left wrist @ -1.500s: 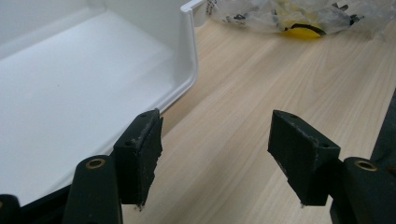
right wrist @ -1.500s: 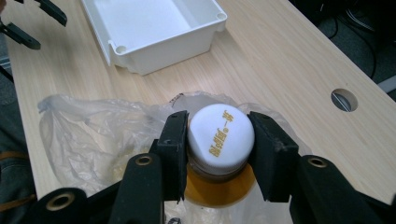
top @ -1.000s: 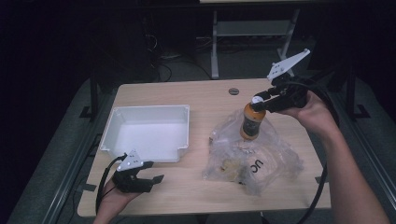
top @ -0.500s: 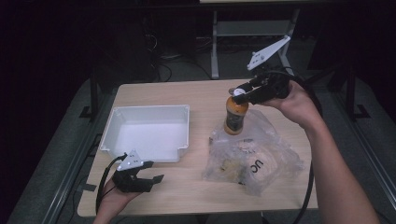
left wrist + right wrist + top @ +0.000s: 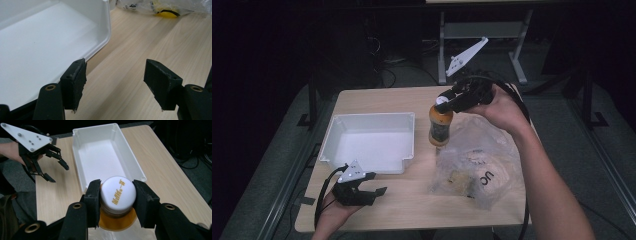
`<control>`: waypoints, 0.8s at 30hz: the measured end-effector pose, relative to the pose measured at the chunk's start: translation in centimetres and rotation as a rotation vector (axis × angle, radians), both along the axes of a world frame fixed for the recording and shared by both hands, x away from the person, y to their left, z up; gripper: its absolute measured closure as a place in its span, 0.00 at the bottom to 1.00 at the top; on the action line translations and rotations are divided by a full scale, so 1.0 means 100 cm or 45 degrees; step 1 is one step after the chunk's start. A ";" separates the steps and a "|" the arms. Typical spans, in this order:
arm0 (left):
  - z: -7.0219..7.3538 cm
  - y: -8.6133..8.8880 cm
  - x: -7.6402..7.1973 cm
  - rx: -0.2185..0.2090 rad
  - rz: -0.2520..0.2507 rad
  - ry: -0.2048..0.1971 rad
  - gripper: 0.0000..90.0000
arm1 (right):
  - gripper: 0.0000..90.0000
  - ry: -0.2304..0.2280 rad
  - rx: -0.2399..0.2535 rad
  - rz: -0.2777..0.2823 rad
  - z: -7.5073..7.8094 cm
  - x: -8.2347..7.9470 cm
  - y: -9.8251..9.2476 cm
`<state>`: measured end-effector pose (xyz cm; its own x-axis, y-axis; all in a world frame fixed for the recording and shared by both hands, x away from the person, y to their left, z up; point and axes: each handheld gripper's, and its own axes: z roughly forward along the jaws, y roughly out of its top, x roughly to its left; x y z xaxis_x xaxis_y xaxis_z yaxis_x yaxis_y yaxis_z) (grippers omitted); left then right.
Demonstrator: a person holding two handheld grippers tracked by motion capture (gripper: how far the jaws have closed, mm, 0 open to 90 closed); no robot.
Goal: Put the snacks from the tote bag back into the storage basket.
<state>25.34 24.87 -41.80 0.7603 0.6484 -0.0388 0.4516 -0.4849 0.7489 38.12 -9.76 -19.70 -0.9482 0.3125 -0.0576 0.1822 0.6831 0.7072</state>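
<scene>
The right gripper [image 5: 117,202] is clamping the white cap of an orange plastic bottle [image 5: 440,127], carrying it above the table between the crinkly clear plastic bag [image 5: 477,165] and the white rectangular plastic bin [image 5: 374,142]. Next it probably needs lowering inside the bin. The left gripper [image 5: 115,82] is sitting open beside the bin.

The right gripper [image 5: 443,103] is raised above the table [image 5: 412,200], jaws clamped; the left gripper [image 5: 374,184] rests low on it, jaws apart.
</scene>
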 end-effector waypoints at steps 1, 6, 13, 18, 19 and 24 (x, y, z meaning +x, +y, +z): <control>0.000 0.000 0.000 -0.003 0.002 0.001 0.38 | 0.66 0.005 0.002 0.007 0.000 0.000 0.003; 0.000 0.001 0.000 -0.003 0.003 -0.003 0.38 | 0.66 -0.002 -0.012 0.047 -0.001 0.001 0.019; -0.001 0.002 -0.002 -0.026 0.030 0.001 0.38 | 0.66 0.005 -0.016 0.106 -0.004 0.003 0.041; -0.001 0.005 -0.003 -0.039 0.055 0.006 0.38 | 0.66 0.005 -0.009 0.157 -0.008 0.004 0.058; -0.001 0.006 -0.003 -0.030 0.051 0.008 0.38 | 0.66 0.004 -0.004 0.167 -0.009 0.005 0.061; -0.002 0.004 -0.002 -0.023 0.052 0.009 0.38 | 0.66 -0.009 -0.009 0.183 -0.014 0.005 0.073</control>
